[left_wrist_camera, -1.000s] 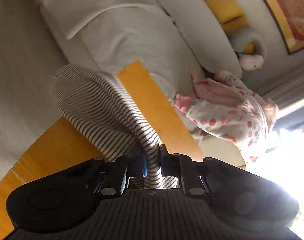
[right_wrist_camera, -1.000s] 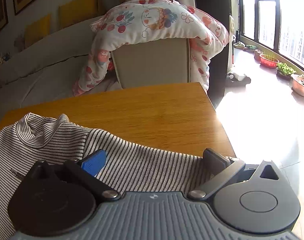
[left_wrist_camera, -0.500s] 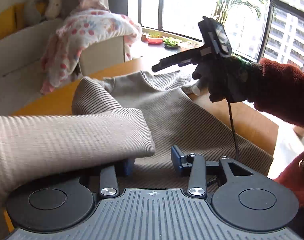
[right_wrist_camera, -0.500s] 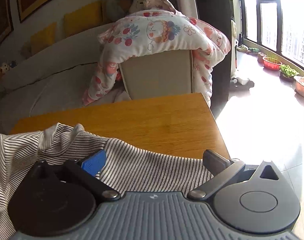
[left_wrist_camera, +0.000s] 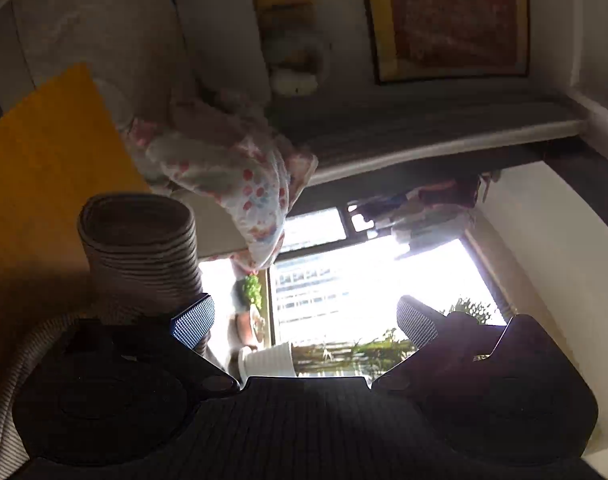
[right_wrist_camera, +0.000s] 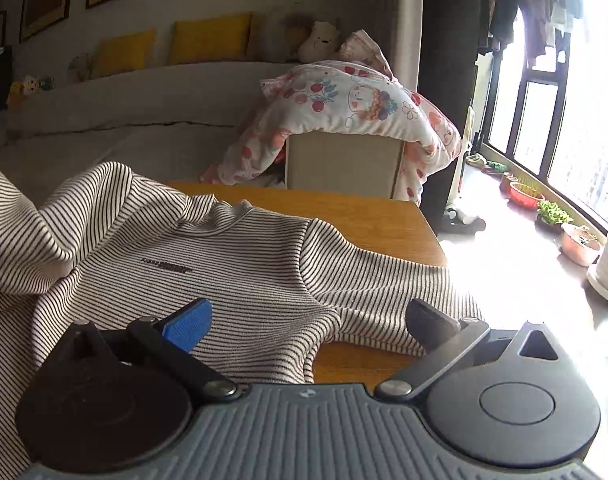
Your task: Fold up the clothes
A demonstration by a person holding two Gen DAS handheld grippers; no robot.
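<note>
Both of our tongs stand wide open with nothing between their fingers. Our right gripper (right_wrist_camera: 308,320) hangs low over the near part of the striped shirt (right_wrist_camera: 240,264), its blue pad (right_wrist_camera: 188,324) above the shirt's body and its dark finger (right_wrist_camera: 430,318) over the right sleeve. That shirt lies spread on the wooden table (right_wrist_camera: 376,216), collar toward the far side, right sleeve reaching to the table's right edge, near hem stopping short of the near edge so that a strip of bare wood shows. On the left, one fold of the shirt is lifted off the table and sags in the air.

Our left gripper (left_wrist_camera: 304,322) is rolled on its side, so its view is tilted; between its fingers we see only the bright window (left_wrist_camera: 364,280). A striped sleeve (left_wrist_camera: 140,248) hangs just beside its blue pad (left_wrist_camera: 194,322); whether they touch we cannot tell.

Beyond the shirt's collar the far strip of wood lies bare. Past the far edge stands a chair draped with a floral blanket (right_wrist_camera: 344,120), and to the right the sunlit floor (right_wrist_camera: 516,264) runs to plant pots (right_wrist_camera: 524,194) along the window.
</note>
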